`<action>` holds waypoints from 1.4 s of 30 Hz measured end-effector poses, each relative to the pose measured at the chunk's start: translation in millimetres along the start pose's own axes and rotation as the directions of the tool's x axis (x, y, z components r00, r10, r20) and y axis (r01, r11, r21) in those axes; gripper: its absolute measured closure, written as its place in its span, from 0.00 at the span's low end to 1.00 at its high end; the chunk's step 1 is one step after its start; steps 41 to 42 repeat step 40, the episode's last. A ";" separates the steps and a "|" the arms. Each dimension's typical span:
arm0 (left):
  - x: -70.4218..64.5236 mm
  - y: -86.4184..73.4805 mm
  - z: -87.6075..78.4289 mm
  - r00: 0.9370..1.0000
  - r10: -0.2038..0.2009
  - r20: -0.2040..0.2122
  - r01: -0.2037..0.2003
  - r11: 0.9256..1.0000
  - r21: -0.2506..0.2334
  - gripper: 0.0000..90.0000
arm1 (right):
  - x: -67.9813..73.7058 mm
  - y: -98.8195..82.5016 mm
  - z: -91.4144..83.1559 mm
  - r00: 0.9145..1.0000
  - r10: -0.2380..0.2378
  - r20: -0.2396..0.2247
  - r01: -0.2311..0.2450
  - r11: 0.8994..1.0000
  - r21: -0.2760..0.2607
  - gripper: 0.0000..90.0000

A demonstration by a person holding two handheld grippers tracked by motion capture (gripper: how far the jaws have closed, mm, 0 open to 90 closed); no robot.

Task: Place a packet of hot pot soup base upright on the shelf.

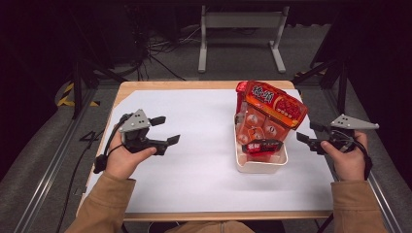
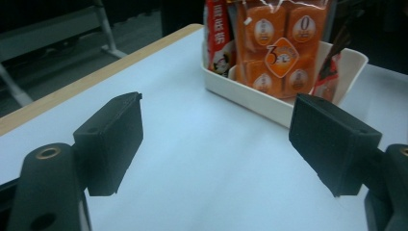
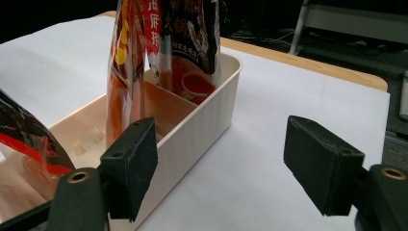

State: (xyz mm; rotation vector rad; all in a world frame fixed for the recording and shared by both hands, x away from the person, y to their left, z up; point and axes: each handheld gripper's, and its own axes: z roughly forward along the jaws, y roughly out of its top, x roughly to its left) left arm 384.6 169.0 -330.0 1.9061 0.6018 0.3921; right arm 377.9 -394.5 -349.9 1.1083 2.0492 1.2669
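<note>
- The left claw (image 1: 165, 130) hovers over the white sheet (image 1: 194, 160) on the desk (image 1: 204, 85), well apart from the packets. Its jaws stand wide apart with nothing between them.
- The cream tray (image 1: 260, 167) sits on the right half of the sheet. A divider (image 3: 168, 98) splits it into compartments.
- In the tray stand about 3 snack packets: an orange packet (image 2: 279, 53) of small wrapped pieces, upright against the near wall; a big red bag (image 1: 274, 104) that leans tilted across the top; and a small dark-red packet (image 1: 262, 145) at the front.
- These packets look light, soft and glossy, so I judge they can slip and crush easily. The flat sealed top edge seems the best place to take hold, not the puffy middle.
- The right claw (image 1: 311, 136) waits just beside the tray's right wall, also open and empty. In the right gripper view the tray's wall is close to one jaw.
</note>
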 end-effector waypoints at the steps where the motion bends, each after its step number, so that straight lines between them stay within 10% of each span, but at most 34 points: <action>1: 2.8 -3.1 -4.0 1.000 -0.009 -0.013 0.009 1.000 -0.002 0.22 | -0.1 -0.1 0.2 1.000 -0.003 0.000 0.003 1.000 0.002 0.31; 6: 15.8 -14.8 -22.3 0.995 -0.019 -0.095 0.019 1.000 0.001 0.22 | -0.4 -0.5 0.1 1.000 0.000 -0.002 0.000 1.000 -0.001 0.31; 19: 40.8 -40.7 -33.0 0.989 -0.092 -0.119 0.089 0.996 -0.026 0.22 | -1.2 -0.5 -1.0 1.000 -0.008 -0.005 0.008 1.000 -0.011 0.31; 24: 53.3 -51.1 -35.7 0.967 -0.110 -0.231 0.117 0.993 0.018 0.22 | -1.5 -1.0 -1.6 1.000 -0.008 0.000 0.008 1.000 -0.016 0.30; 33: 68.0 -67.2 -44.3 0.955 -0.217 -0.201 0.209 0.976 -0.057 0.22 | -2.4 -1.8 1.4 1.000 -0.007 0.005 0.007 1.000 -0.012 0.29; 42: 69.7 -67.9 -49.9 0.953 -0.232 -0.193 0.218 0.972 -0.091 0.22 | -2.7 -1.7 2.4 1.000 -0.008 0.004 0.008 1.000 -0.011 0.29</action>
